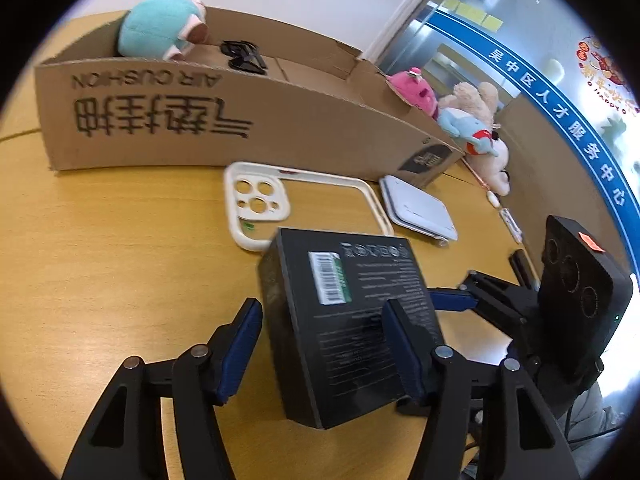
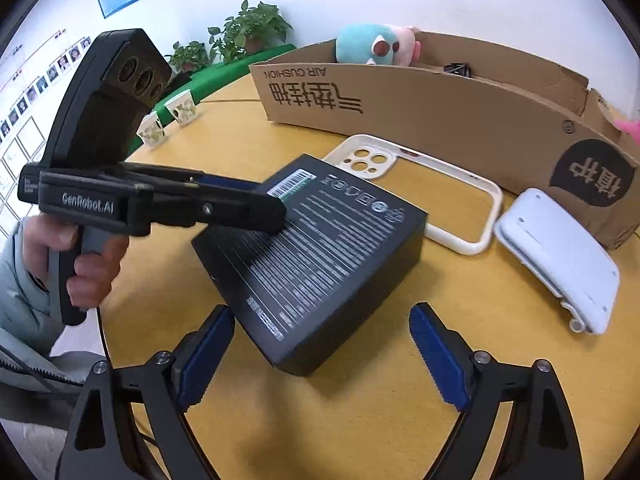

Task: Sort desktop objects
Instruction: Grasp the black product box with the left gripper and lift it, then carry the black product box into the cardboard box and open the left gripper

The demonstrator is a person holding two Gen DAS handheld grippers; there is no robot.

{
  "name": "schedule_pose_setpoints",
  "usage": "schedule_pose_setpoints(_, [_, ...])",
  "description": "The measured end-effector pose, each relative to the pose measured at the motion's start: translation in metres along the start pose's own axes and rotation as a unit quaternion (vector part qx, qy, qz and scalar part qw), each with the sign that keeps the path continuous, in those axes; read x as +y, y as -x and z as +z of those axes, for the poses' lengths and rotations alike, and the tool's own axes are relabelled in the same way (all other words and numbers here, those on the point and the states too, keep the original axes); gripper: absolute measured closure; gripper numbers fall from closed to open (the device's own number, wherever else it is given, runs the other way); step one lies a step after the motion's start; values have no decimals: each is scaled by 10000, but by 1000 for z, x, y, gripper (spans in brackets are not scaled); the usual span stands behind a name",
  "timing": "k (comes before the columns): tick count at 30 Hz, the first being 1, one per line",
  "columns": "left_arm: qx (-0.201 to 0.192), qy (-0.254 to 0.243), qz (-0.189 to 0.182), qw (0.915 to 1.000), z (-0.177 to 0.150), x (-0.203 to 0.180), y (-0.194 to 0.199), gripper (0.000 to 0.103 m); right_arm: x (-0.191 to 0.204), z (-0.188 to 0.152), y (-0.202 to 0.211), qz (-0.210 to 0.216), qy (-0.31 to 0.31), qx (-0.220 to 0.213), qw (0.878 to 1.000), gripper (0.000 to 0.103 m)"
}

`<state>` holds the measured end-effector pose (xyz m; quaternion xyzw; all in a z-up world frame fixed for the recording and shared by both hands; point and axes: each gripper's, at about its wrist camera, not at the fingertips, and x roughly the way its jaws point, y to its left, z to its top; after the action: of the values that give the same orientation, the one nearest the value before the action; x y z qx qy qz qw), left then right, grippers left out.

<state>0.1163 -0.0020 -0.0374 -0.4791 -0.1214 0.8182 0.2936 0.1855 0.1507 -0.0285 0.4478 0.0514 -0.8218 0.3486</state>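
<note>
A black product box (image 1: 352, 320) (image 2: 316, 256) with a barcode sticker lies on the wooden table. My left gripper (image 1: 324, 320) is open with its jaws around the box's near end; in the right wrist view its fingers (image 2: 240, 208) reach over the box's top from the left. My right gripper (image 2: 320, 336) is open and empty, just in front of the box's near corner. It shows at the right of the left wrist view (image 1: 472, 300). A white phone case (image 1: 288, 204) (image 2: 416, 188) and a white flat device (image 1: 420, 208) (image 2: 560, 256) lie beyond.
A long cardboard box (image 1: 200, 120) (image 2: 440, 116) stands behind, holding a teal plush (image 1: 160, 28) and black glasses (image 1: 244, 56). More plush toys (image 1: 472, 124) lie at its right end. Paper cups (image 2: 168, 120) and potted plants (image 2: 248, 28) stand far left.
</note>
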Motion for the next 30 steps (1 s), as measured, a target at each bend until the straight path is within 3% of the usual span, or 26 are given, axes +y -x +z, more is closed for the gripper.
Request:
schedule_pose_setpoints(3, [-69, 110, 12, 9999, -2, 0, -2, 40, 10, 2, -7, -128, 142, -2, 9998, 15])
schedule_pose_setpoints(8, [-312, 49, 189, 9993, 0, -6, 12, 49, 8, 3, -5, -147, -16, -113, 9998, 19])
schedule_pose_setpoints(14, [-753, -8, 217, 9969, 19, -19, 40, 49, 19, 22, 17, -289, 58, -541, 9981, 20])
schedule_pose_setpoints(30, [-1941, -838, 172, 9773, 143, -67, 96, 49, 14, 142, 92, -1138, 796, -1382, 9806, 20])
